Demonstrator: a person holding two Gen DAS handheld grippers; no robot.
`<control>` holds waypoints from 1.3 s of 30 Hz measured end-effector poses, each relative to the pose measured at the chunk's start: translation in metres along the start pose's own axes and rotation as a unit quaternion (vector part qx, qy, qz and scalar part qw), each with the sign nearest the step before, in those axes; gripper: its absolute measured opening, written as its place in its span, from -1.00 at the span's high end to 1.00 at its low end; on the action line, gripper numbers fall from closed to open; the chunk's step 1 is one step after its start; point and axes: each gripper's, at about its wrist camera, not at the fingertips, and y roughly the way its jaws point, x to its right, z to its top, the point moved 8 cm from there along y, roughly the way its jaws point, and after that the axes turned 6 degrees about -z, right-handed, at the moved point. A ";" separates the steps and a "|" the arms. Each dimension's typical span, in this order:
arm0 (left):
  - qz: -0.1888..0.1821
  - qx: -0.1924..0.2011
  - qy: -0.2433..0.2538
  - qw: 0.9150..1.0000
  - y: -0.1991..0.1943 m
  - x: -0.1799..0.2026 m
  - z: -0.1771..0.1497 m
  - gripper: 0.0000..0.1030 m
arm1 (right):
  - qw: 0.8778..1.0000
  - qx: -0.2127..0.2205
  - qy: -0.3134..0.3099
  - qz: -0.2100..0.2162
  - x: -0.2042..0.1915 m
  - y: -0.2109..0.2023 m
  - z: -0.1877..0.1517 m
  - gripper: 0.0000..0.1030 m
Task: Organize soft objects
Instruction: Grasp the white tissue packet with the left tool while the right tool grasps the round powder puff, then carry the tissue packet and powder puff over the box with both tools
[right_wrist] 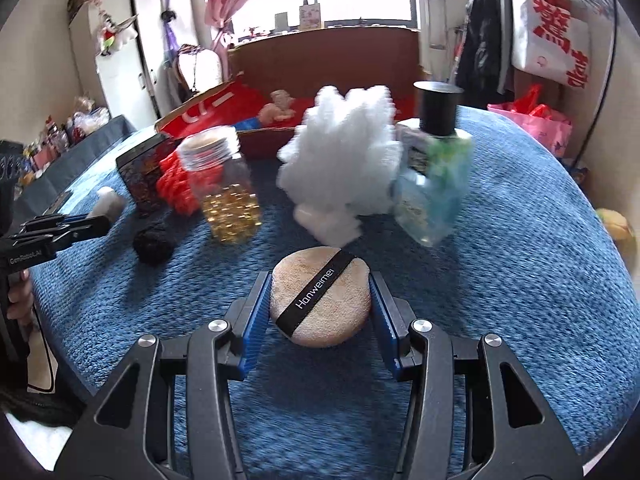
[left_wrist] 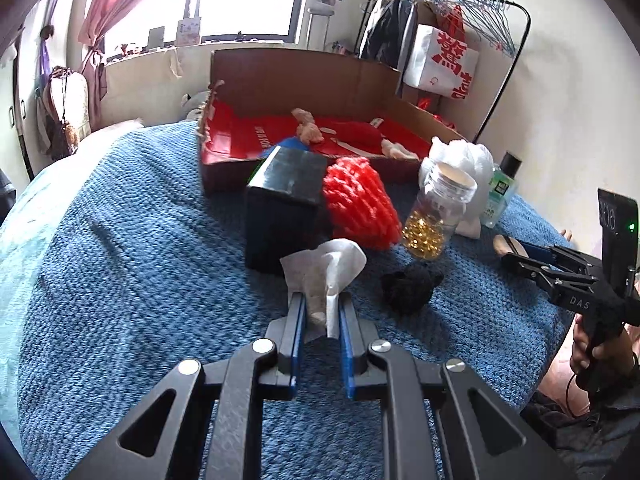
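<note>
My left gripper (left_wrist: 322, 304) is shut on a crumpled white tissue (left_wrist: 326, 266), held above the blue blanket (left_wrist: 120, 280). My right gripper (right_wrist: 320, 284) is shut on a round beige powder puff (right_wrist: 320, 300) with a black strap. Ahead lie a red foam net (left_wrist: 362, 206), a black fuzzy ball (left_wrist: 410, 286) and a white mesh sponge (right_wrist: 340, 164). An open cardboard box (left_wrist: 304, 80) with a red lining stands behind them, with pink plush pieces (left_wrist: 308, 128) inside. The right gripper (left_wrist: 516, 254) also shows at the right edge of the left wrist view.
A black box (left_wrist: 280, 208), a glass jar of gold capsules (left_wrist: 436, 212) and a green bottle with a black cap (right_wrist: 434, 168) stand among the soft things. A clothes rack (left_wrist: 460, 24) with a white bag is at the back right. A person's hand (left_wrist: 592, 344) holds the right gripper.
</note>
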 end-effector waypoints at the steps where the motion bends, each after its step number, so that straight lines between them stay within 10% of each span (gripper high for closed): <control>1: 0.000 0.001 -0.001 1.000 -0.001 -0.001 0.001 0.68 | 1.000 0.001 0.002 -0.005 0.004 -0.001 0.000 0.12; 39: 0.066 0.020 -0.019 0.997 0.002 -0.067 0.071 0.68 | 0.993 0.017 0.049 -0.108 0.123 0.002 0.061 0.12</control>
